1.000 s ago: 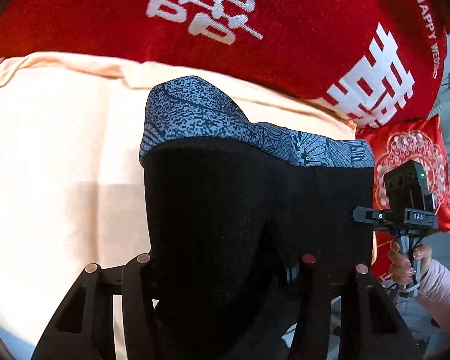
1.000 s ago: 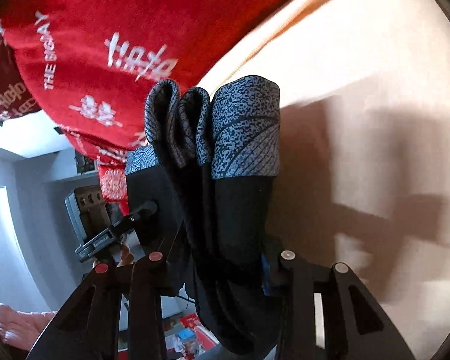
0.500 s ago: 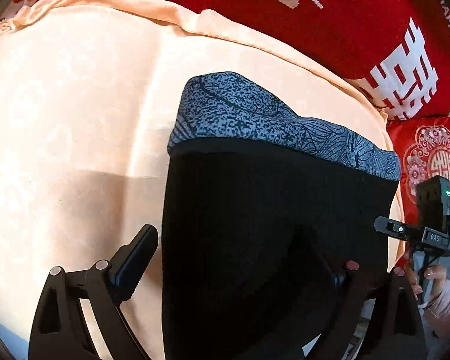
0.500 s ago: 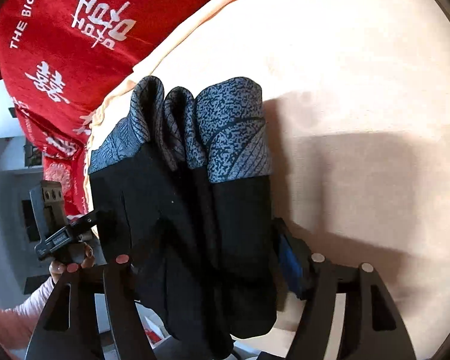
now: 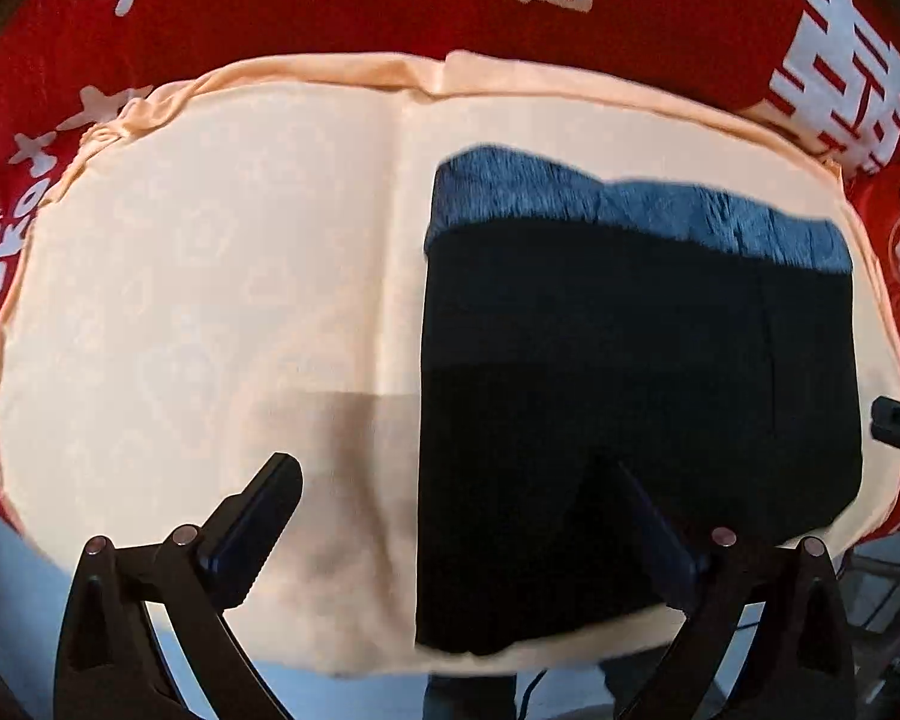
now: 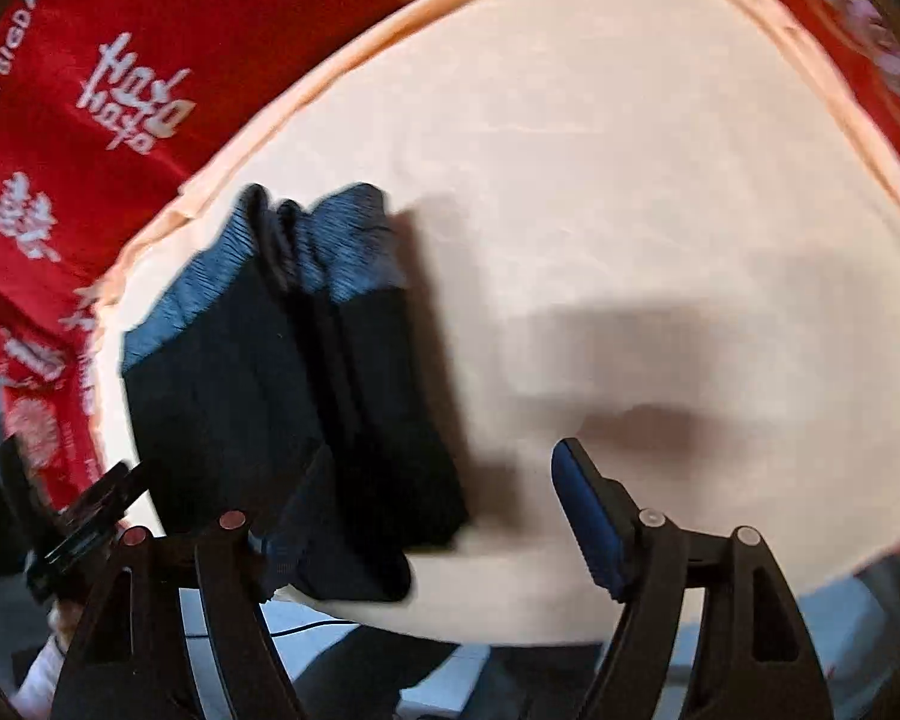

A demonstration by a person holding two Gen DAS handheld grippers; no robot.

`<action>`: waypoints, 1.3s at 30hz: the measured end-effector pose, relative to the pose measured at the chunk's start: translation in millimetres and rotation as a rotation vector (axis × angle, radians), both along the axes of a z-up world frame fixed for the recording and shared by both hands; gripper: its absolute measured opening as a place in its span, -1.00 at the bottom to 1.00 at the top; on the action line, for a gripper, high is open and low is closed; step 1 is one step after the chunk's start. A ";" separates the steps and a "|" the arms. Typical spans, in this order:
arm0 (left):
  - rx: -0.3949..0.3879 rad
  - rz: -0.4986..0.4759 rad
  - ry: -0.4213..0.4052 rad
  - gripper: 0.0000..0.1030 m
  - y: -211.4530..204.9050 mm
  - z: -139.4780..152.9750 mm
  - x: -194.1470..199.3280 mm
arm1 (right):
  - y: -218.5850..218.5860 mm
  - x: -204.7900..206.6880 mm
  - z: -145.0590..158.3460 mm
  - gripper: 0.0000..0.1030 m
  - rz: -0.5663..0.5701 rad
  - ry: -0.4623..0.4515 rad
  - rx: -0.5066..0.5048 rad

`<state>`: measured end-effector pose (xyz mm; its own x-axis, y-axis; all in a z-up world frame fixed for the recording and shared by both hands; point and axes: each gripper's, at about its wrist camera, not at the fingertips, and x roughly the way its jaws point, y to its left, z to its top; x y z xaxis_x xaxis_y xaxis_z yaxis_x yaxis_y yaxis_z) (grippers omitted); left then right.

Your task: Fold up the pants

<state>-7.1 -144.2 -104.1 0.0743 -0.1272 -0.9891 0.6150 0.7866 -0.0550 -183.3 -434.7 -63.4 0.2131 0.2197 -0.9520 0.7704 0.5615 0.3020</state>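
- Left gripper (image 5: 450,510): fingers (image 5: 258,516) spread wide and opening further. The left finger stands over bare cloth; the right finger overlaps the near part of the pants, black against black, so contact cannot be made out. Nothing is pinched.
- Right gripper (image 6: 432,498): jaws apart and opening. The right finger, with its blue pad, stands clear over bare cloth; the left finger (image 6: 282,516) lies against the near corner of the pants, and whether it touches is unclear. No grip is seen.
- Pants (image 5: 636,396): black with a grey-blue patterned band along the far edge, lying folded as a flat rectangle on the peach cloth (image 5: 210,300), on its right half in the left wrist view. In the right wrist view the pants (image 6: 282,384) show stacked layers at the band end; that picture is blurred and the band's pattern cannot be read.
- Peach cloth: covers a raised surface; its near edge drops out of sight behind the gripper bodies.
- Red fabric (image 5: 330,18) with white characters borders the cloth on the far side and both flanks; the lettering is cut off by the frame.
- Floor below the near edge: dim, partly hidden, contents not identifiable.
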 end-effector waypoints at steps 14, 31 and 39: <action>0.098 -0.038 -0.054 0.99 6.7 63.2 -57.0 | 76.8 0.3 72.8 1.00 0.119 0.093 -0.197; 0.094 -0.052 -0.070 0.99 15.8 121.4 -86.0 | 132.2 18.4 132.5 1.00 0.180 0.099 -0.227; 0.086 -0.056 -0.077 0.99 14.5 129.3 -86.0 | 142.5 28.1 140.5 1.00 0.205 0.102 -0.237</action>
